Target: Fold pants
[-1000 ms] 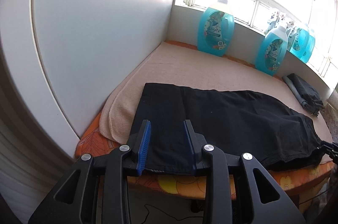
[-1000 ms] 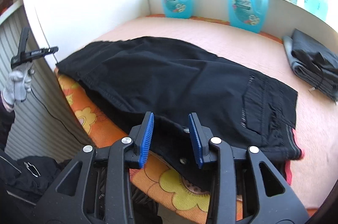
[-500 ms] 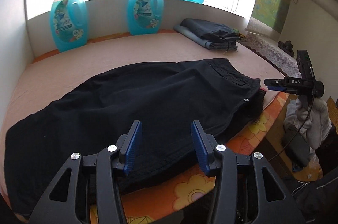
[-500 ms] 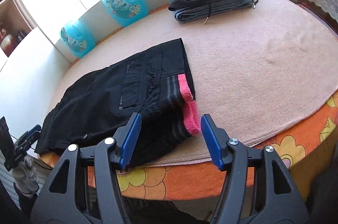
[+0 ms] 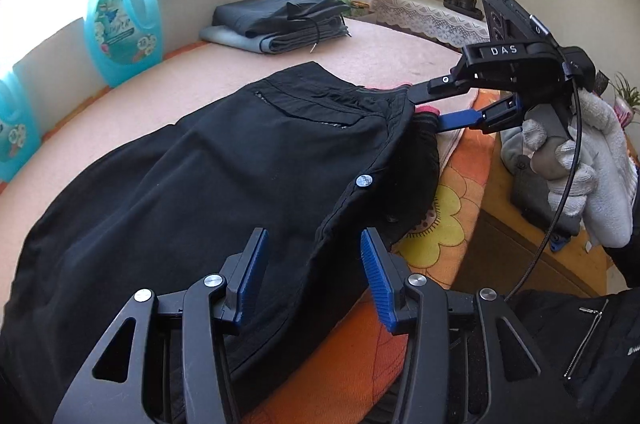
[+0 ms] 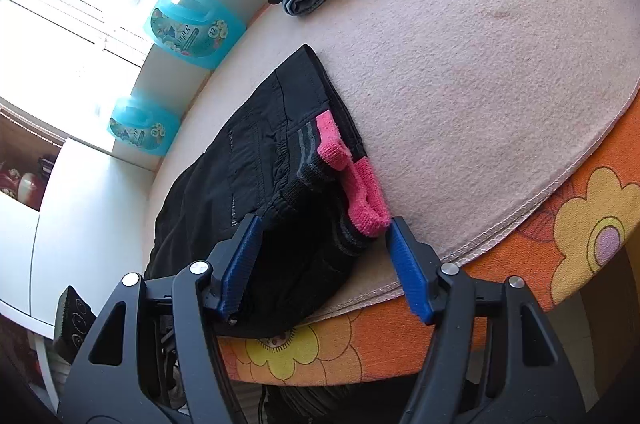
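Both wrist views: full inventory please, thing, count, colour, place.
black pants: 1, black with a pink and grey striped waistband, spread along the near edge of the table, waist end toward the right gripper
folded clothes: 1 stack, dark grey over light grey, far side of the table
detergent bottles: at least 2 large, turquoise, against the wall under the window; smaller ones on the sill, count unclear
beige cloth: 1, beige, covers the tabletop
flowered cover: 1, orange with yellow flowers, under the cloth, shows at the edge
left gripper: 1, black with blue pads, open over the pants' edge
right gripper: 1, same, open around the waistband
gloved hand: 1, white glove, holds the right gripper
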The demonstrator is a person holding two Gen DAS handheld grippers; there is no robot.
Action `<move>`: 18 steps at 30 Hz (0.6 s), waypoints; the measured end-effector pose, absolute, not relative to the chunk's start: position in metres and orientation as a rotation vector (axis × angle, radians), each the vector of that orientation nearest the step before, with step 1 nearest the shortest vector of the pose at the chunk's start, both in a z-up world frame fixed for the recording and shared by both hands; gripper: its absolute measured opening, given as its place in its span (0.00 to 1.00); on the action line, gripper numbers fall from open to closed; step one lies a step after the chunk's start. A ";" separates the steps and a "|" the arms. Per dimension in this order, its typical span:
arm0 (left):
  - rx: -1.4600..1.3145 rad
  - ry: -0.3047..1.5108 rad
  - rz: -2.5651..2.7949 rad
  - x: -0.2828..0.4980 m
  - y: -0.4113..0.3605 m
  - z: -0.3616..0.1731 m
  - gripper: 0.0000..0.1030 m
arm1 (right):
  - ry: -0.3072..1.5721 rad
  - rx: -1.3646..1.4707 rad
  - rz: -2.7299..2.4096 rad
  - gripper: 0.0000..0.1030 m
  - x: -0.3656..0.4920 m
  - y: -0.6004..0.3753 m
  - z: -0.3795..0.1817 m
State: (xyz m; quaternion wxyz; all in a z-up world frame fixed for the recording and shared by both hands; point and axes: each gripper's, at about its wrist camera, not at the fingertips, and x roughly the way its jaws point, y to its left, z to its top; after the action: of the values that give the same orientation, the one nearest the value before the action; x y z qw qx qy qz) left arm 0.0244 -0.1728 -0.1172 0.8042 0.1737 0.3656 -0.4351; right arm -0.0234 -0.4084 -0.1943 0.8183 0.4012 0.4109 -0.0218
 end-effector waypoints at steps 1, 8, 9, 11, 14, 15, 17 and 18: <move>0.387 0.789 -0.942 0.025 -0.178 -0.120 0.20 | 0.868 0.863 -0.052 0.69 -0.022 -0.408 -0.194; 0.338 0.831 -1.000 0.028 -0.173 -0.126 0.06 | 0.837 0.869 -0.077 0.75 -0.009 -0.403 -0.193; 0.335 0.835 -1.005 0.027 -0.172 -0.127 0.06 | 0.832 0.859 -0.082 0.75 -0.007 -0.401 -0.193; 0.340 0.833 -1.004 0.026 -0.171 -0.128 0.06 | 0.828 0.814 -0.094 0.71 -0.002 -0.393 -0.191; 0.338 0.837 -1.010 0.024 -0.169 -0.126 0.07 | 0.816 0.709 -0.141 0.39 0.002 -0.385 -0.187; 0.315 0.844 -1.008 0.025 -0.168 -0.123 0.11 | 0.796 0.690 -0.129 0.31 0.002 -0.385 -0.184; 0.260 0.850 -1.001 0.027 -0.160 -0.116 0.25 | 0.763 0.599 -0.111 0.24 0.004 -0.381 -0.168; 0.234 0.837 -0.993 0.027 -0.155 -0.111 0.32 | 0.738 0.541 -0.108 0.23 0.004 -0.377 -0.156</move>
State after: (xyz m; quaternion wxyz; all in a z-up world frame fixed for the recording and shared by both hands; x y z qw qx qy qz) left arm 0.0273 -0.1547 -0.1112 0.7901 0.1087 0.3889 -0.4612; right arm 0.0036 -0.3768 -0.1565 0.8958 0.2609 0.3560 -0.0523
